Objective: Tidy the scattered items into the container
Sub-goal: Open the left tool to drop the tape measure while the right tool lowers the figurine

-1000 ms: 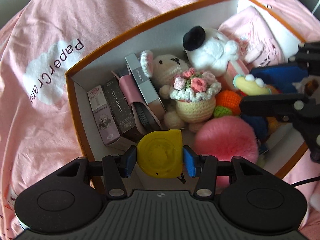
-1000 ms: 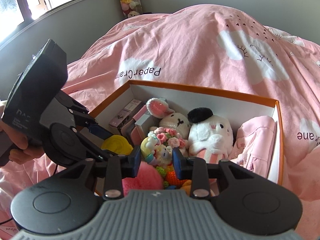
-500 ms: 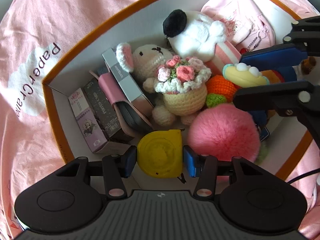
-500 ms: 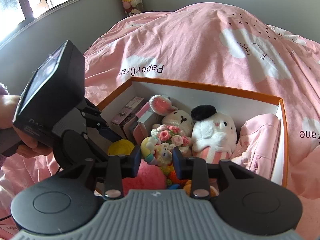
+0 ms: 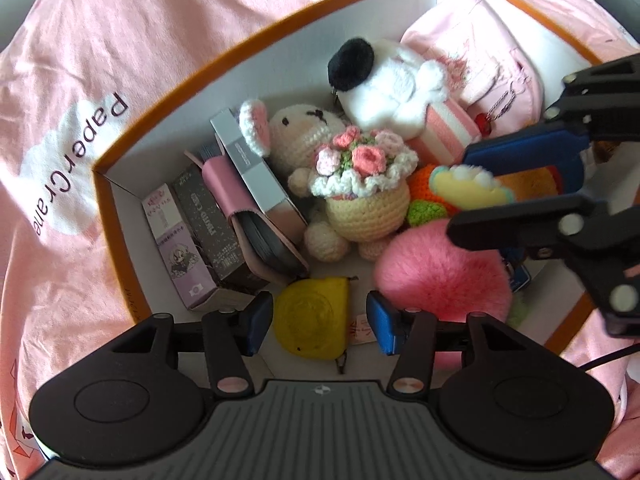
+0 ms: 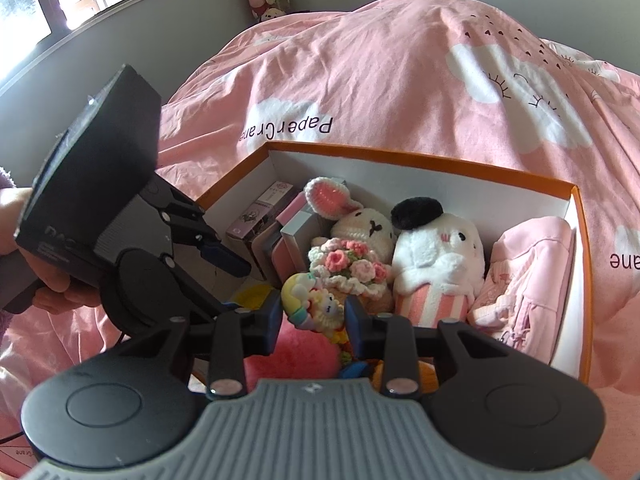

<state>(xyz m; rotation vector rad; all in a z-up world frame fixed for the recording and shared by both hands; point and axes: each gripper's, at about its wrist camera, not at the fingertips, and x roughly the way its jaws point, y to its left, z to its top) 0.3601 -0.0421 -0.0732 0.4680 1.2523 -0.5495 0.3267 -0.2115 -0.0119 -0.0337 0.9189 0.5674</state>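
Tape measure point(image 5: 311, 318), round, yellow, lying between parted left gripper point(image 5: 316, 322) jaws

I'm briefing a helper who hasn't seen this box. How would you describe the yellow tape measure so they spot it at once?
Look inside the orange-rimmed box on the pink bedding. On the bare white floor at its near end, between the upright row of small cartons and the fluffy pink pompom, lies the tape measure. It is the only hard, plain yellow, rounded case among soft toys.

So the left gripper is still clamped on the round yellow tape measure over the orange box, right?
Not quite. The left gripper is open: the left wrist view shows gaps between its blue pads and the round yellow tape measure, which lies released in the orange box.
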